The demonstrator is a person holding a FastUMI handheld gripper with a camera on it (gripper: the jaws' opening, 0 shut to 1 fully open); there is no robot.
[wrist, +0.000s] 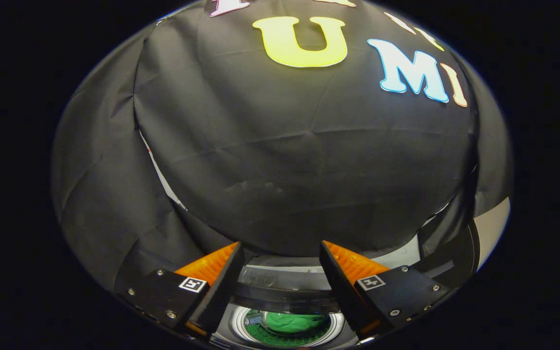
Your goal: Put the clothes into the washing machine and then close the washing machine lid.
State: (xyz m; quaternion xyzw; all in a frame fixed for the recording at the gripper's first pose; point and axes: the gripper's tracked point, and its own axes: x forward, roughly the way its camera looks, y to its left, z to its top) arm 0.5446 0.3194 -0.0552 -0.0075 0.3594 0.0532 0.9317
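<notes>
The gripper (280, 253) is hovering open and empty above the washing machine drum (287, 324), green clothes (293, 322) lying inside

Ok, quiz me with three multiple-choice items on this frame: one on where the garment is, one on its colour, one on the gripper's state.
1. Where is the garment?
A. Inside the washing machine drum
B. Pinched between the fingers
C. Hanging on the booth wall

2. What colour is the garment?
A. Red
B. Green
C. White

3. How do the gripper's fingers stand?
A. Shut on the garment
B. Shut on the lid
C. Open, holding nothing

Answers:
1 A, the cloth lies down in the round drum, below and between the fingers.
2 B, it shows bright green against the drum's pale ring.
3 C, the fingers stand wide apart with nothing between them, above the machine's opening, with the black booth wall beyond.
</notes>
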